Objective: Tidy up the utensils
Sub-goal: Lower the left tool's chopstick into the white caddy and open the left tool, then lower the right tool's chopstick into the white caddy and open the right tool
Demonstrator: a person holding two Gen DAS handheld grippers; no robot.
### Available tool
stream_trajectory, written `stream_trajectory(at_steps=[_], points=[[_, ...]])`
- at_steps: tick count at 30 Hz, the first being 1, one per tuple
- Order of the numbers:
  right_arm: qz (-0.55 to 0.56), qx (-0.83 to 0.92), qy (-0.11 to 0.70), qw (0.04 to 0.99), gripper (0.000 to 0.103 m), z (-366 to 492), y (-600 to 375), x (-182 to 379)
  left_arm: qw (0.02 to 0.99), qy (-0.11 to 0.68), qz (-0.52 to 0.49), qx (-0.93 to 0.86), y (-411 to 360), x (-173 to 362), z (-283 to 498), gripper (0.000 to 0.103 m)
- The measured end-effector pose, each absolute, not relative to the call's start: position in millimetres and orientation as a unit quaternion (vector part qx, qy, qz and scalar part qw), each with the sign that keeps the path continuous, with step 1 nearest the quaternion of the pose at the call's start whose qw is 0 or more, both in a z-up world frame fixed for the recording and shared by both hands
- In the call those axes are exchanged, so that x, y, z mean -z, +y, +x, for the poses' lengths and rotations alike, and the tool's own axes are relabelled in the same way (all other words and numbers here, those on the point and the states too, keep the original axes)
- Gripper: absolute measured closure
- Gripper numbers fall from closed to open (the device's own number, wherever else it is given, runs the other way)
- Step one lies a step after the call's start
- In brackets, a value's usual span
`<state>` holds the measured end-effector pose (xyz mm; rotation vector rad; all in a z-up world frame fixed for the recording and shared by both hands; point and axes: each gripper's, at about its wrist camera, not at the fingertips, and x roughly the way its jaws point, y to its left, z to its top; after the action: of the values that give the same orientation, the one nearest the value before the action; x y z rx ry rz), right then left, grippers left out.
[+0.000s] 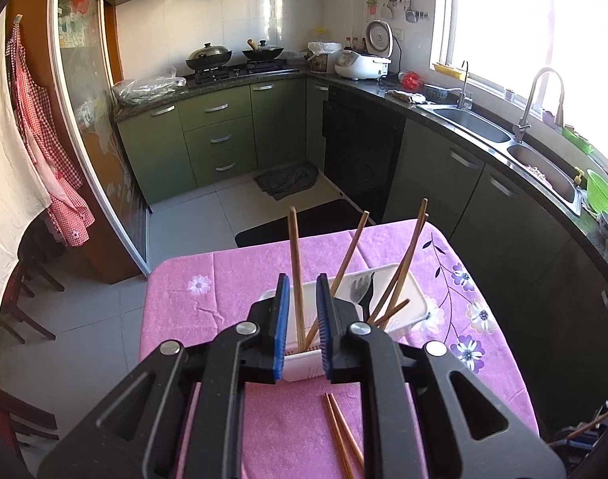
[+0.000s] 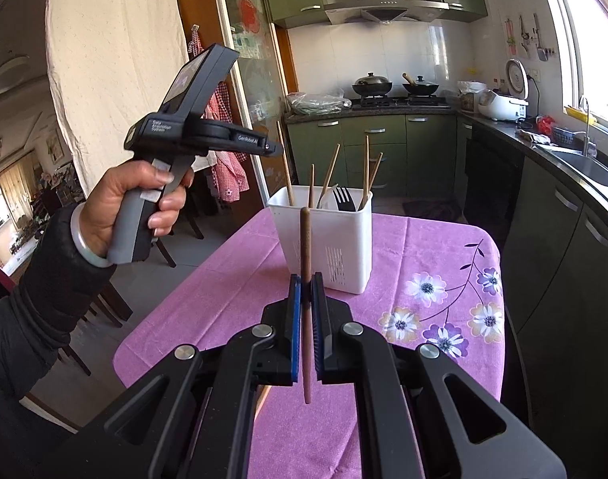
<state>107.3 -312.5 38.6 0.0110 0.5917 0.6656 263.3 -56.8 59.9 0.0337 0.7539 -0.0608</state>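
A white utensil holder (image 2: pixel 323 247) stands on the pink flowered tablecloth (image 2: pixel 423 247) with several wooden chopsticks and a black fork (image 2: pixel 342 198) in it. My left gripper (image 1: pixel 303 283) is open just above the holder (image 1: pixel 304 365); one upright chopstick (image 1: pixel 296 263) stands in the holder between its jaws, not clamped. The left gripper's body also shows in the right wrist view (image 2: pixel 200 127), held above and left of the holder. My right gripper (image 2: pixel 306 285) is shut on a brown chopstick (image 2: pixel 305 279), held upright in front of the holder. Two chopsticks (image 1: pixel 341 435) lie on the cloth below the left gripper.
Green kitchen cabinets (image 1: pixel 220 135), a stove with two woks (image 1: pixel 236 56), and a counter with double sink (image 1: pixel 503 139) surround the table. Dark chairs (image 2: pixel 104 303) stand at the table's left side. The table edges drop off left and right.
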Motion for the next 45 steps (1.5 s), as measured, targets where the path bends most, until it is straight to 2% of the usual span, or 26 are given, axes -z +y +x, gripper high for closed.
stream_trajectory(at_steps=[6,9,19,23,33,41,45], points=[[0.023,-0.316,0.266,0.911,0.097,141.1,-307.7,-66.0,0.943,0.33,-0.008,0.039,-41.0,-75.6,215.7,0.075],[0.035,-0.312,0.239,0.919,0.097,157.9,-305.4,-91.1,0.951,0.307,-0.007,0.041,-34.3,-80.4,184.1,0.071],[0.072,-0.272,0.169,0.945,0.097,235.9,-282.3,-159.0,0.95,0.307,0.002,0.049,-19.8,-76.5,135.0,0.066],[0.058,-0.253,0.189,0.947,0.097,266.8,-263.3,-148.4,0.948,0.315,0.005,0.049,-17.4,-69.6,130.9,0.066],[0.028,-0.253,0.266,0.93,0.096,297.5,-235.0,-81.3,0.943,0.329,0.004,0.053,-14.7,-57.6,127.1,0.066],[0.031,-0.265,0.237,0.934,0.092,247.0,-258.7,-84.6,0.937,0.342,0.009,0.063,-26.3,-47.3,125.6,0.064],[0.033,-0.273,0.242,0.93,0.086,198.3,-282.2,-62.0,0.934,0.351,0.002,0.073,-32.2,-38.6,126.9,0.063]])
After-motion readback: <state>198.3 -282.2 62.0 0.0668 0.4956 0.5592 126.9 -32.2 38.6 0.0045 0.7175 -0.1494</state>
